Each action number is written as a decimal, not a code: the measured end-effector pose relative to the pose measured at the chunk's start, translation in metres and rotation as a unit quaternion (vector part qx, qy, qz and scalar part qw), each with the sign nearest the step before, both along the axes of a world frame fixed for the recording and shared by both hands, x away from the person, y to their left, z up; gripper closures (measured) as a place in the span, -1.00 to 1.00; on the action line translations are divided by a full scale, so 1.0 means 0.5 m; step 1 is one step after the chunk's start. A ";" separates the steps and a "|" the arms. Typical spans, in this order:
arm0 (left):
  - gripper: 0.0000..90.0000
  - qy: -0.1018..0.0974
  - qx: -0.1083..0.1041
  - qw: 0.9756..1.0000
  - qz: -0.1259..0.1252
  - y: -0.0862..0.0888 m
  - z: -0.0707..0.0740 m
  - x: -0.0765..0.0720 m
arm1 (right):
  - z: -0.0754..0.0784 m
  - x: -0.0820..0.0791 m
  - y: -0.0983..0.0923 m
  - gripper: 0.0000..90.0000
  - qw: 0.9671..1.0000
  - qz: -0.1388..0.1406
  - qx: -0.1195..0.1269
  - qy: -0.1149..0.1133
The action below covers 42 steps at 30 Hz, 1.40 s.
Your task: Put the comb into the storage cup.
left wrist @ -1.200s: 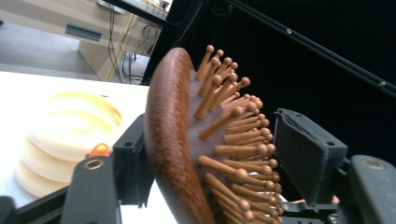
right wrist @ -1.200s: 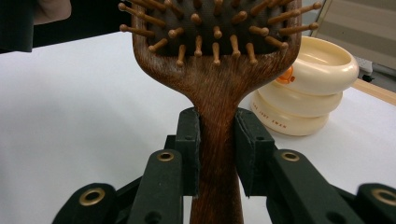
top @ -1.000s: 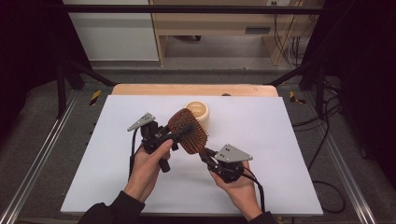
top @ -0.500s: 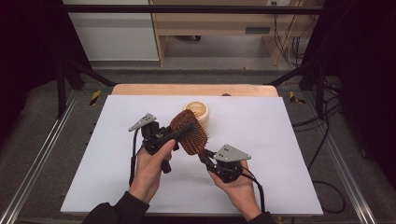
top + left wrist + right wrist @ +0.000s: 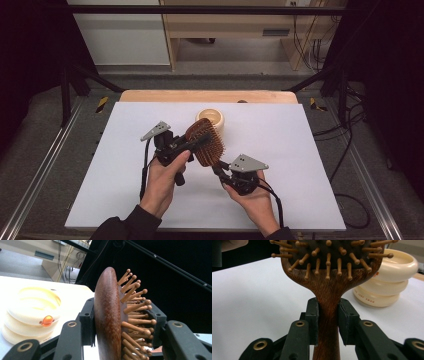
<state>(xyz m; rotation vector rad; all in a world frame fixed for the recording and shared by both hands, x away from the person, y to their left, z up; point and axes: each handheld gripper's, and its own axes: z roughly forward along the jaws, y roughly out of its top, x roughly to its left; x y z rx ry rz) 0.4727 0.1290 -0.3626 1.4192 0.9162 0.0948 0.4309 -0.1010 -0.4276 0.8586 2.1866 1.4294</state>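
Jaws of both grippers clamp hairbrush [image 5: 206, 142].

- A cream ringed container [image 5: 210, 119] stands at upper centre, just behind the held hairbrush [image 5: 205, 142].
- White table surface [image 5: 300, 140] lies open toward left, right and bottom edges.

1. Setting: lab recording bay.
2. White surface [image 5: 300, 150] inside black frame bars [image 5: 200, 9], aluminium rails [image 5: 40, 175] alongside.
3. Loose cables [image 5: 350, 145] on grey floor; plain wooden bench [image 5: 225, 25] behind.
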 end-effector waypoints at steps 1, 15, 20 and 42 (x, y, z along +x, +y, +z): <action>0.16 -0.002 0.000 1.000 -0.001 -0.001 0.000 0.000 | 0.000 0.000 0.000 0.60 1.000 0.000 0.001 0.002; 0.16 -0.035 0.017 0.999 0.031 0.023 0.022 0.001 | 0.002 -0.007 -0.012 -0.01 1.000 -0.005 0.005 -0.004; 0.16 -0.052 0.032 0.997 0.044 0.033 0.035 -0.002 | 0.009 -0.007 -0.032 -0.21 1.000 -0.014 0.025 -0.012; 0.16 -0.087 0.055 0.993 0.055 0.033 0.081 -0.001 | 0.005 0.004 -0.112 -0.80 0.997 -0.071 0.012 -0.015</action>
